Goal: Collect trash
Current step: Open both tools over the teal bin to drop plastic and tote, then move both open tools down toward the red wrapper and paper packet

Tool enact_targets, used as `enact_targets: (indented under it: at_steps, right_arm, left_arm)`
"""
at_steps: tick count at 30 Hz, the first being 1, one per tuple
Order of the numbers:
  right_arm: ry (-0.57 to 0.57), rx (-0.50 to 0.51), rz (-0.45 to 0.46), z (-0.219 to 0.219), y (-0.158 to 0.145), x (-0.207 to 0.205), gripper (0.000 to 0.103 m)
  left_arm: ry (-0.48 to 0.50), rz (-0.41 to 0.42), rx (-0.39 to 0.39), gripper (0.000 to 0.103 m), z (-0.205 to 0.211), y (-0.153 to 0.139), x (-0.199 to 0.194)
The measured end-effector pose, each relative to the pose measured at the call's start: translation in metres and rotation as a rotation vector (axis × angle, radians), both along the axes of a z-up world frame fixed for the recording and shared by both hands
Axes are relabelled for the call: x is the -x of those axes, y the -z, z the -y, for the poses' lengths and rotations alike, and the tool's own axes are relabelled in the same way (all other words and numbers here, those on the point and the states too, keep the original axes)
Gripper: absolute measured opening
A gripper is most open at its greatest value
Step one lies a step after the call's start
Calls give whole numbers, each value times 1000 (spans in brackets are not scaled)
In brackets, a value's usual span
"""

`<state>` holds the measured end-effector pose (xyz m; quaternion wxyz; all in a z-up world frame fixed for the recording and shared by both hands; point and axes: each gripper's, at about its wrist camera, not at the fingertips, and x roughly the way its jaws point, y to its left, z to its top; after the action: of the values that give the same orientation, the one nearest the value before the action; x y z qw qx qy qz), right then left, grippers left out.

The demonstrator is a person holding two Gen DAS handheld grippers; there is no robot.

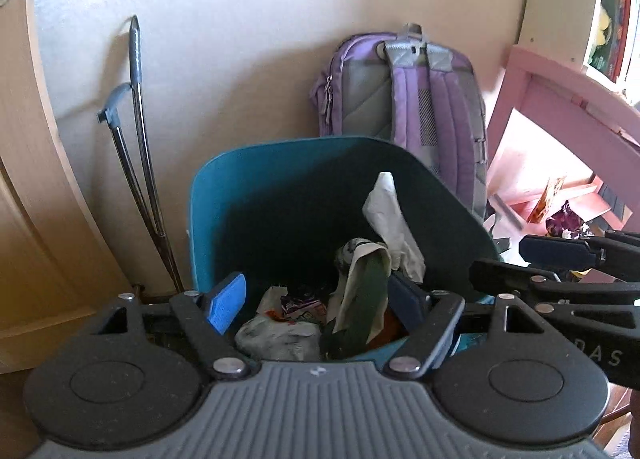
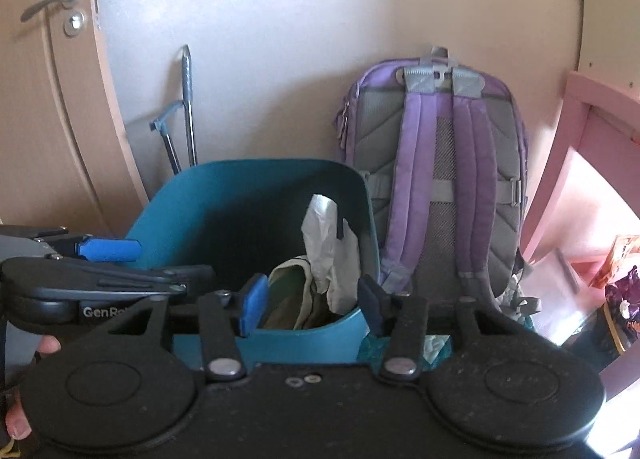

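1. The teal bin stands on the floor at the centre of both views, close to a pale wall, its mouth open towards the cameras.
2. Inside the bin lies the trash: a crumpled white paper leaning up against the right inner wall, a green-and-cream wrapper just below it, and a white plastic bag with printed scraps at the bottom centre of the left wrist view.
3. The left tongs hang over the near rim of the bin, their blue pads wide apart; the green-and-cream wrapper sits between them, but the pads do not press on it.
4. The right tongs hover at the near rim too, their pads apart, with nothing clamped; the wrapper and white paper show beyond the gap, down in the bin.
5. Each tool shows in the other's view: the right one at the right edge of the left view, the left one at the left edge of the right view, with fingertips of a hand below it.
6. A purple backpack leans against the wall just right of the bin.
7. A folded metal pole leans at the wall left of the bin, beside a wooden door.
8. Pink furniture fills the right side of the frames.
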<state>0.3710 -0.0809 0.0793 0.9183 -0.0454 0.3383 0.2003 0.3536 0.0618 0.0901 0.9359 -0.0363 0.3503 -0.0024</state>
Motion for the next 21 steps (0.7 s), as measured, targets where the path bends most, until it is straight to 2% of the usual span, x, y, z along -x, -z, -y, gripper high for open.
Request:
enact_targets:
  at_steps: [9, 16, 19, 21]
  right_arm:
    - [-19, -1, 37, 16, -23, 43, 58]
    - [-31, 3, 41, 26, -30, 76, 60]
    - [-36, 6, 42, 28, -32, 87, 61]
    - [-41, 5, 41, 30, -32, 95, 62]
  left_arm:
    - [8, 33, 9, 80, 5, -20, 43]
    - [30, 46, 16, 81, 9, -26, 78]
    - [37, 53, 31, 89, 10, -26, 92]
    - [38, 69, 32, 100, 11, -25, 102]
